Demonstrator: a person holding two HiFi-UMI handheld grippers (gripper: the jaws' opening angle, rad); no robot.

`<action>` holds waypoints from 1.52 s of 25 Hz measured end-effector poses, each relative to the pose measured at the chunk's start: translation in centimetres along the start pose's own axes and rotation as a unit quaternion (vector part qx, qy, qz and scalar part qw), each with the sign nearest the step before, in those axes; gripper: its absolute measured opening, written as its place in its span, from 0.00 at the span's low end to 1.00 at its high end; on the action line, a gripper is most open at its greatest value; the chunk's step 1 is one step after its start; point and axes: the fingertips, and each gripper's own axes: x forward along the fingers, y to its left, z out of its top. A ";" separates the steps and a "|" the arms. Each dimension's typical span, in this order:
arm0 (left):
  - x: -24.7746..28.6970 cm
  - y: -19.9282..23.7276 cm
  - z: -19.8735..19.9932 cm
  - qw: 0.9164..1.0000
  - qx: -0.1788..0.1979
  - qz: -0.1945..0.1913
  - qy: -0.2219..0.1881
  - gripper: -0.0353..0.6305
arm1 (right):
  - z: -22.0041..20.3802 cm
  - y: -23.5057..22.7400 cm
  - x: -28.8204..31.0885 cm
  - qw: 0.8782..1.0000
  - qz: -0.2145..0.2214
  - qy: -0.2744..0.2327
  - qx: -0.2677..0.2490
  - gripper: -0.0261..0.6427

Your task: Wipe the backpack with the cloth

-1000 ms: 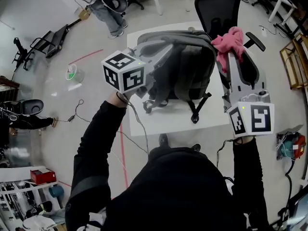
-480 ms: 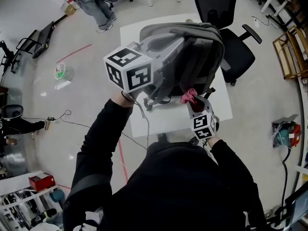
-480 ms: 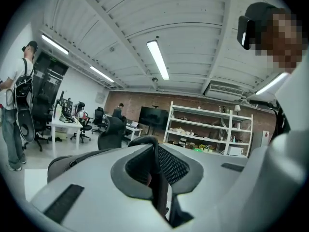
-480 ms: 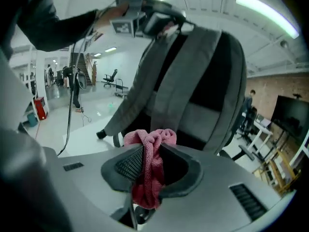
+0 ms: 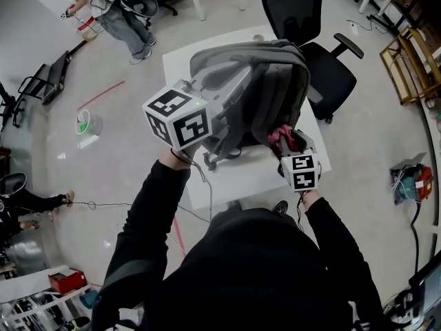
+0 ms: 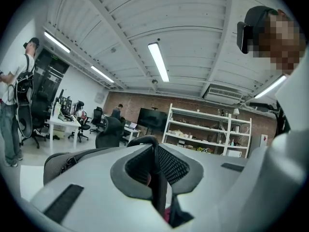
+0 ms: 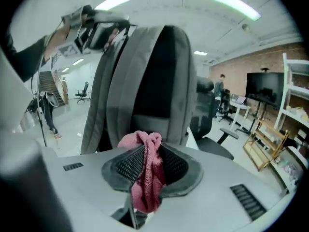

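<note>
Head view: backpack (image 5: pixel 275 81) upright on white table (image 5: pixel 251 176)
Left gripper (image 6: pixel 155 153): clamped tight on backpack's top handle (image 6: pixel 158 187)
Right gripper (image 7: pixel 145 153): pinching pink cloth (image 7: pixel 145 187), low beside backpack

Your backpack (image 5: pixel 275 81) is grey with a dark back panel and grey shoulder straps; it stands upright on the white table (image 5: pixel 234 178), straps facing you, its black top handle pinched in your left gripper (image 6: pixel 155 151). Your cloth (image 7: pixel 145 178) is pink and knitted, bunched into a fold; it is clamped between the jaws of your right gripper (image 7: pixel 146 151), low beside the pack's strap side; whether it touches the pack cannot be told.
</note>
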 end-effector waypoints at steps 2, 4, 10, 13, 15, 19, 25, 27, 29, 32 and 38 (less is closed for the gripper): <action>0.2 -0.1 -0.1 1.000 0.005 0.003 0.005 0.11 | 6.6 -2.7 -2.7 0.997 -0.032 -0.073 -0.006 0.19; 0.3 -0.1 0.0 1.000 0.008 0.006 0.009 0.11 | 13.4 -4.8 -6.1 0.987 -0.054 -0.151 -0.014 0.19; -0.8 -0.2 0.2 1.000 -0.005 0.011 0.016 0.11 | 29.0 -4.8 -15.5 0.940 -0.084 -0.326 -0.058 0.19; -1.0 -0.3 0.6 1.000 0.001 0.003 0.020 0.11 | 29.1 -2.5 -14.3 0.944 -0.066 -0.315 -0.076 0.19; -0.9 -1.3 0.1 1.000 0.009 0.005 0.028 0.11 | 24.4 -1.4 -12.0 0.961 -0.040 -0.266 -0.067 0.19; -0.1 -3.1 -1.2 0.999 0.009 0.018 0.028 0.11 | 13.2 1.0 -8.1 0.982 0.017 -0.180 -0.060 0.19; -1.1 -3.8 -1.0 1.000 -0.013 0.021 0.015 0.11 | -1.2 6.6 -1.1 0.995 0.086 -0.012 -0.042 0.19; -1.0 -4.0 -0.8 1.000 -0.010 0.020 0.017 0.11 | -5.1 7.6 0.5 0.994 0.097 0.041 -0.023 0.19; -0.9 -3.9 -1.0 0.999 0.011 0.023 0.028 0.11 | -7.6 8.0 1.6 0.992 0.106 0.070 -0.002 0.19; 0.3 -4.0 -1.8 0.997 0.050 0.015 0.056 0.11 | -8.6 6.6 2.1 0.993 0.091 0.069 0.022 0.19; -0.3 -4.1 -1.7 0.997 0.060 0.008 0.057 0.11 | -2.1 5.1 0.6 0.997 0.075 0.019 0.010 0.19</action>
